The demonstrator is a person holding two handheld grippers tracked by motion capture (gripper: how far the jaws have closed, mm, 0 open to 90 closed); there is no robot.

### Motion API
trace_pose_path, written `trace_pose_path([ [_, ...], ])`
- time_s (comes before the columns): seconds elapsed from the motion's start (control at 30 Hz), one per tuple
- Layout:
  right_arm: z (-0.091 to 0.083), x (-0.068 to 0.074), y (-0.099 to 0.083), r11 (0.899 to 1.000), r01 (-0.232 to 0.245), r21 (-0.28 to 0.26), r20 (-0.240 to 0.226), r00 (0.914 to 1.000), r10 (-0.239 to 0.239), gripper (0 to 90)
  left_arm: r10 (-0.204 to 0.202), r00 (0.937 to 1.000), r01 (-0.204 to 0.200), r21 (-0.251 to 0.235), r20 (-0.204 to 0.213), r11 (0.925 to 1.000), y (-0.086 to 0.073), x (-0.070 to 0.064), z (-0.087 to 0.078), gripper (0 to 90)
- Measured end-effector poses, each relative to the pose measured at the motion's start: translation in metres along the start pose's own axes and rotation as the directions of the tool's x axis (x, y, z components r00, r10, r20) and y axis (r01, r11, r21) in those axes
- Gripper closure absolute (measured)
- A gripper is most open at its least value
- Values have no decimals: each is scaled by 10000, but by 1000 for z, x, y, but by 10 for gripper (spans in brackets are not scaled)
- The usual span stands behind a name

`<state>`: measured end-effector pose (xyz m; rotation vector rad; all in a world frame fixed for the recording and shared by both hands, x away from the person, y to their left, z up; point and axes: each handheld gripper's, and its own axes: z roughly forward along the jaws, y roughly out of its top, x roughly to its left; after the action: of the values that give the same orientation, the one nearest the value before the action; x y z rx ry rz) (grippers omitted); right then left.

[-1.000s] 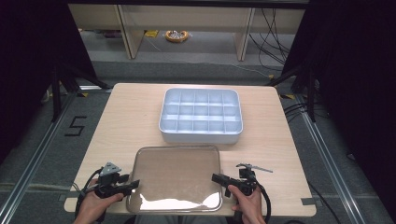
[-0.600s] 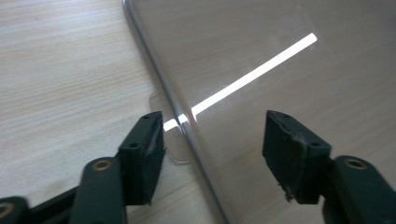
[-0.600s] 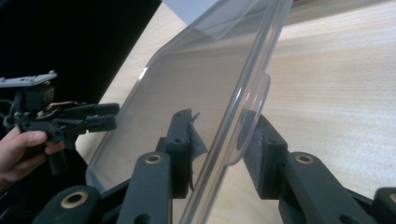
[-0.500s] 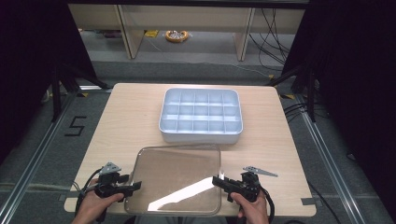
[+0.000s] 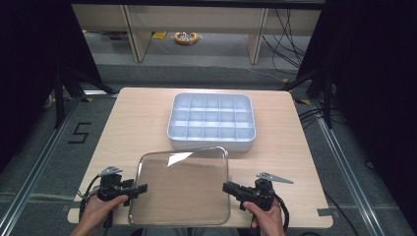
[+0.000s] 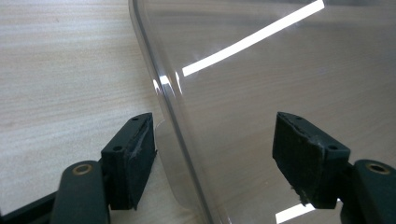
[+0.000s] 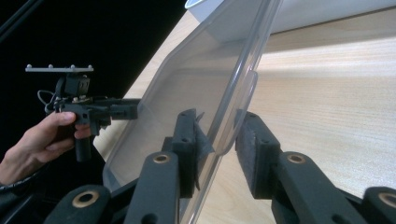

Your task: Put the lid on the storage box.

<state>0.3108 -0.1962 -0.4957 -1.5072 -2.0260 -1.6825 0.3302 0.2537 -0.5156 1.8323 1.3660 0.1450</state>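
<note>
Left gripper [image 5: 140,188] apart, straddling the left rim of the clear lid [image 5: 182,184] without clamping. Right gripper [image 5: 227,187] nearly together around the lid's right-edge tab; actual pinch impossible to tell. Lid at the near desk [image 5: 137,123] edge, just near of the white compartment tray [image 5: 211,120].

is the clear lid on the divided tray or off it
Off. The clear lid lies on the table, in front of the open divided tray, between both grippers.
</note>
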Motion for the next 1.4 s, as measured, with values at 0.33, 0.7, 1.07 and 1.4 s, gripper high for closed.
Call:
trace_pose_path([
  [0.33,-1,-8,5,10000,57,21,98,9999,-57,703,-472,9980,489,-429,409,9979,3,7,-3,509],
  [0.7,-13,-15,11,9996,-290,-34,597,9978,291,711,-1023,9881,1250,-2124,1149,9691,10,-7,-22,677],
  [1.07,-24,-2,20,9997,223,-36,1168,9929,-218,704,-527,9929,791,-2600,1071,9623,18,-23,-39,704],
  [1.4,-43,12,37,9962,753,-446,1166,9907,-697,706,-74,9922,427,-2828,1246,9582,26,-40,-49,690],
])
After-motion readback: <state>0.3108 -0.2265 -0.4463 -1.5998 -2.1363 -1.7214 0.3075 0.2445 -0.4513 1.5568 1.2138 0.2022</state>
